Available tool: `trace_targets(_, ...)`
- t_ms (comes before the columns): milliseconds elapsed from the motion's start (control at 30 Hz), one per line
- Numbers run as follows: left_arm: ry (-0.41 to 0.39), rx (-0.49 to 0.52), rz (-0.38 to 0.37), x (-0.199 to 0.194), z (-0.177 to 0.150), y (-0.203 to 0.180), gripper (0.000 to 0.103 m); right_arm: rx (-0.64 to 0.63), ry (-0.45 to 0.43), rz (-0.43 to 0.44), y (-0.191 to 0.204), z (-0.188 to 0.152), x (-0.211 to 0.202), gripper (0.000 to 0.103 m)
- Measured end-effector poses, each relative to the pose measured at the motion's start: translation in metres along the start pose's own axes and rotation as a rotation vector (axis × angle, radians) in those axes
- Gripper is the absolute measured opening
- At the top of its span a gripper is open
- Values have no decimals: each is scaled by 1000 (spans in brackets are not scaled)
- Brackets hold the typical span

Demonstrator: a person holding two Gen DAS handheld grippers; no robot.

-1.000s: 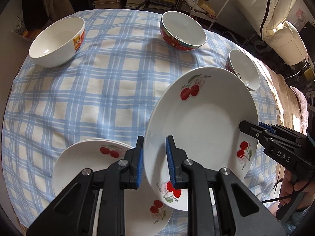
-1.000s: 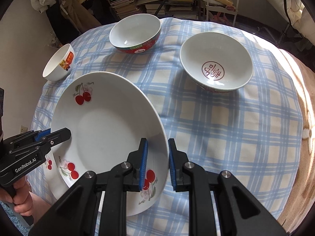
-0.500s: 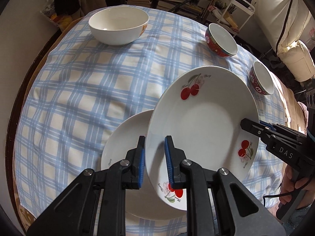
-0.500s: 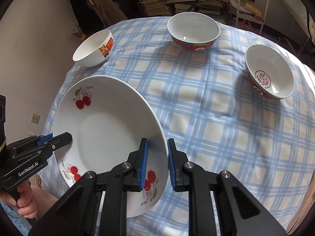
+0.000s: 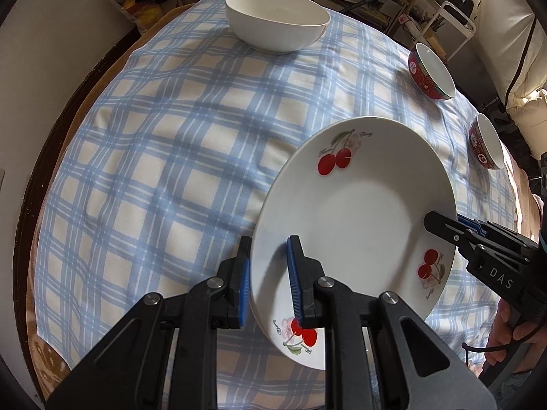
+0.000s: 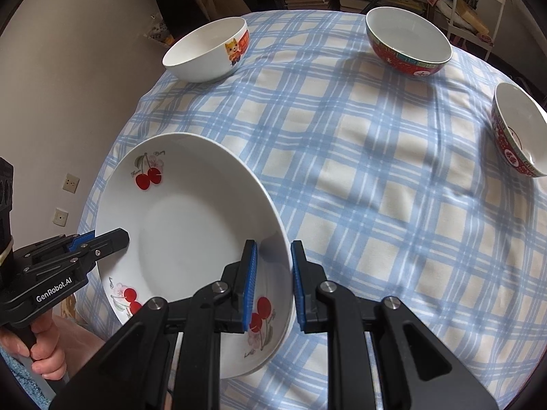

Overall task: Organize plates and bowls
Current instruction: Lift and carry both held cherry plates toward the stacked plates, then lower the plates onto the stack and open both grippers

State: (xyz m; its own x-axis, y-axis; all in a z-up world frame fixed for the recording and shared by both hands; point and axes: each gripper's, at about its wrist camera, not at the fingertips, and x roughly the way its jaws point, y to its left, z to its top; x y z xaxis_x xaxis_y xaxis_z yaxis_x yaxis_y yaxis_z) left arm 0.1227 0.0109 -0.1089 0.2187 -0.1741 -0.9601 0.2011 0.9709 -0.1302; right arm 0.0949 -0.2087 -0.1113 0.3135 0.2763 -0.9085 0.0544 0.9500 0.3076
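carried sideways past the second plate that showed earlier, the cherry plate (image 5: 359, 212) now hangs over bare checked counter (image 5: 171, 157), left hand-held gripper (image 5: 268, 280) and right hand-held gripper (image 6: 271, 280) each pinching opposite rims to keep it steady.

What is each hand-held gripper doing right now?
Left hand-held gripper: shut on the round white cherry-print ceramic plate.
Right hand-held gripper: shut on the same plate's opposite rim.

We see the plate (image 5: 359, 212) between both sets of jaws, above the tabletop (image 5: 177, 157); three bowls (image 6: 208, 51) sit beyond them.
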Motion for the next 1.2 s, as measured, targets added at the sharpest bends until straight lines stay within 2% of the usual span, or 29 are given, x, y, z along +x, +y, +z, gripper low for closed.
trace_targets(300,24,-12,-26,17,-7,2,20,-35,-24,-52,7,-6,2,21)
trace_targets(400,7,-29,-24,17,-8,3,20,-61,-25,-79,10,-7,5,21)
trace_targets(633,-34,7,32,17,-9,-3,20,-65,-24,-77,9,-8,9,21)
trace_targets(733,-29,7,53,22,-8,-2,20,-77,-28,-85,10,-9,10,20)
trace_targets(1200,-24,4,56,25,-7,-2,20,-67,-24,-65,8,-10,10,21)
